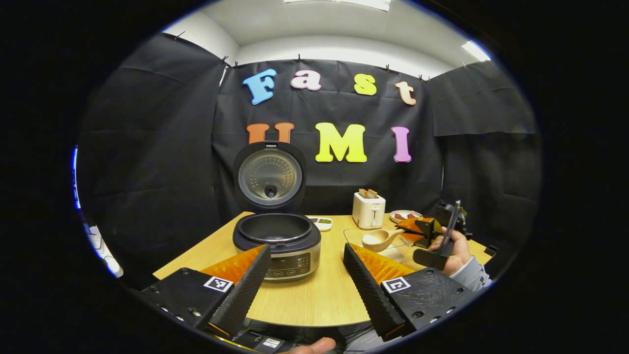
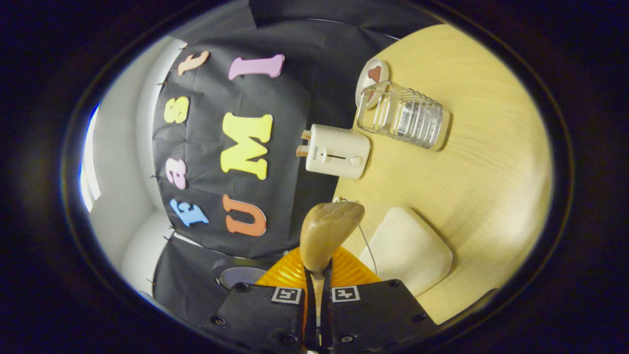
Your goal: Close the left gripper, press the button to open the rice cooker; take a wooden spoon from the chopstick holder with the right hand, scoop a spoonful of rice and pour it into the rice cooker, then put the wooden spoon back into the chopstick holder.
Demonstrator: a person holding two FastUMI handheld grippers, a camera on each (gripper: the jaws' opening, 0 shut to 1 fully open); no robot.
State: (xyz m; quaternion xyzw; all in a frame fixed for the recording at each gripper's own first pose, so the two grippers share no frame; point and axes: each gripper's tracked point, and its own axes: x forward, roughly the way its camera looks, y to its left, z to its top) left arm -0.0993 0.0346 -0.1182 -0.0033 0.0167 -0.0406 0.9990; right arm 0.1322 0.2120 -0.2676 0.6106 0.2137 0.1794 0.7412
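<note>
While the left tool (image 1: 305, 275) hangs low over the near edge of the tabletop (image 1: 324, 295) with its fingers spread wide, the rice cooker (image 1: 277, 241) sits right between them in the left gripper view, lid (image 1: 269, 176) standing straight up and the dark inner pot bare to the camera. Off to the right, a hand (image 1: 454, 250) holds the right tool (image 1: 417, 228), and it's pinching the handle of the wooden spoon (image 1: 381, 239), bowl pointing toward the cooker, over a clear container (image 1: 393, 248). Behind it stand a white toaster (image 1: 368, 210) and a small plate (image 1: 405, 215); a little dish (image 1: 322, 222) sits just behind the cooker.

Switch to the right gripper view, rolled on its side: the right tool (image 2: 317, 295) is pressed tight on the spoon (image 2: 327, 231) handle, bowl sticking out ahead. Beyond it lie the toaster (image 2: 336, 151), a wire chopstick holder (image 2: 404, 116) near the plate (image 2: 372, 78), and a pale rounded container (image 2: 408, 248) just beside the spoon.
</note>
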